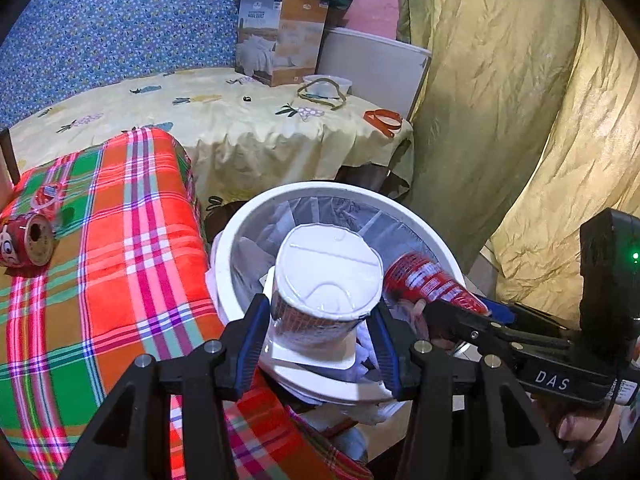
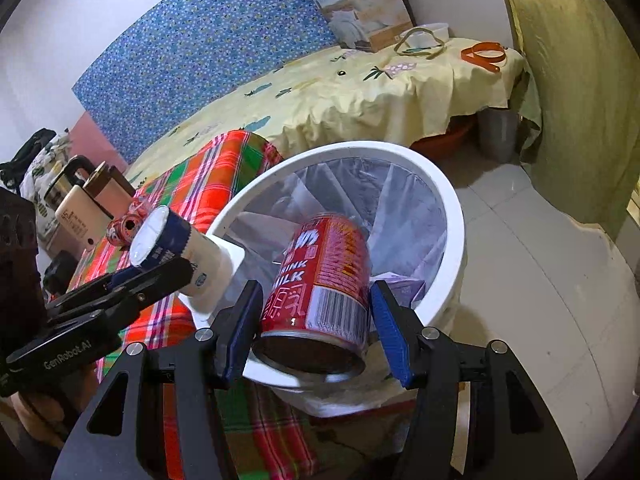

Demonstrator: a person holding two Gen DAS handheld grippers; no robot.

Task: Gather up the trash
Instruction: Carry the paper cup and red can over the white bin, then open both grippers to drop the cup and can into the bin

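Over the round white plastic bin (image 1: 404, 210) lined with a translucent bag: left gripper (image 1: 320, 340), pads clamped on a white foil-lidded plastic cup (image 1: 328, 280), held above the opening. Right gripper (image 2: 314, 328), fingers spread wider than the red printed metal milk can (image 2: 324, 280) between them; can tilted over the rim, contact uncertain. Beside the bin: red-green plaid cloth (image 1: 120, 240).
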